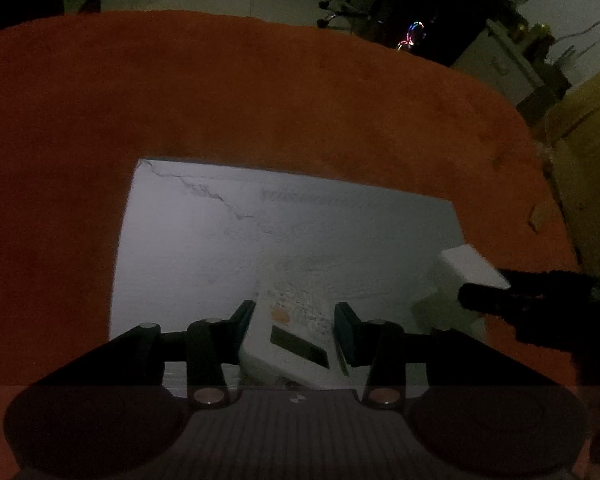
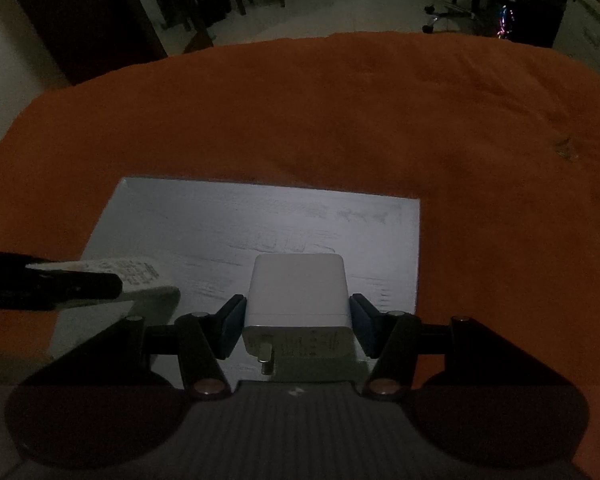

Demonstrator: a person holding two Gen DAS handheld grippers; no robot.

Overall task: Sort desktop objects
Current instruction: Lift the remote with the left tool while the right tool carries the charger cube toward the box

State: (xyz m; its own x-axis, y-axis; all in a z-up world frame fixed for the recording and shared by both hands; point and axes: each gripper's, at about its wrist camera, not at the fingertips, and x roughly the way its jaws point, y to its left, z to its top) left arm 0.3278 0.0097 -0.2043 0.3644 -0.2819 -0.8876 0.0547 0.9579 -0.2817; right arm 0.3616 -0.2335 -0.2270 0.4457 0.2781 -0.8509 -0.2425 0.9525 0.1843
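Left gripper (image 1: 294, 326) fingers are clamping a white boxy device (image 1: 288, 340), tilted. Right gripper (image 2: 297, 326) fingers are gripping a white charger plug (image 2: 298, 292). Both are hanging over the white sheet (image 2: 228, 224) on the orange-covered counter (image 2: 340, 120).

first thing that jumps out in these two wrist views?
A pale white sheet glowing on the orange tablecloth in a dark room. The right gripper is clamped on a white plug-in charger; the left gripper grips a tilted white adapter above the sheet.
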